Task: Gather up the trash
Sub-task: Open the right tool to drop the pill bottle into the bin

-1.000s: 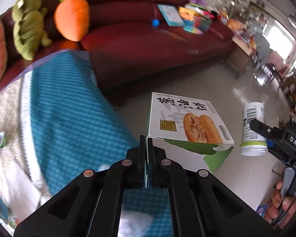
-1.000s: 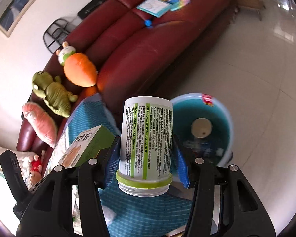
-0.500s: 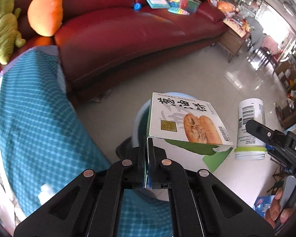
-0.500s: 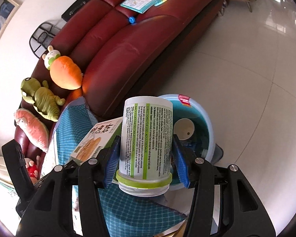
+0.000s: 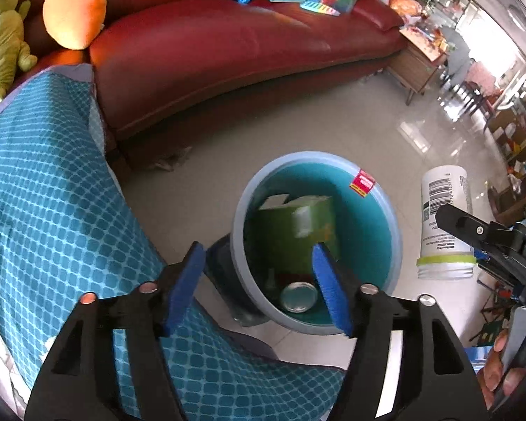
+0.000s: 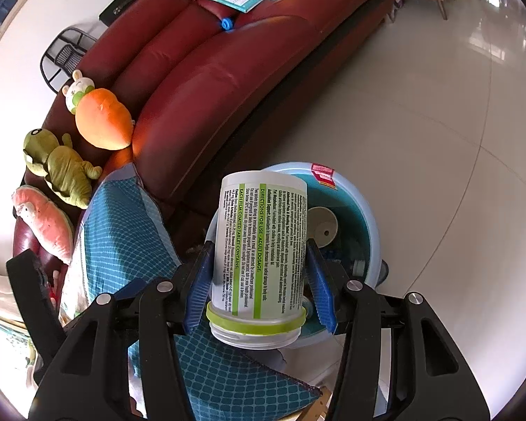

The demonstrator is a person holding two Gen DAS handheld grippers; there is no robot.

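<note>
A round blue bin (image 5: 240, 210) stands on the pale floor below both grippers. A green and white food box (image 5: 294, 224) lies blurred inside it, beside a metal lid (image 5: 298, 296). My left gripper (image 5: 259, 287) hangs over the bin's near rim, its jaws opening with nothing between the blue pads. My right gripper (image 6: 259, 280) is shut on a white supplement jar (image 6: 263, 245) with green stripes, held neck toward the camera above the bin (image 6: 371, 231). The same jar (image 5: 445, 221) shows at the right of the left wrist view.
A dark red sofa (image 5: 228, 42) curves behind the bin, with books and plush toys (image 6: 101, 122) on it. A teal checked cloth (image 5: 52, 210) covers the surface at the left. A hand (image 5: 501, 368) holds the right gripper's handle. Pale tiled floor (image 6: 438, 122) spreads to the right.
The left gripper's jaws have parted and let go of the food box, which now lies in the bin. Both grippers moved over the bin and lower. The jar stays gripped.
</note>
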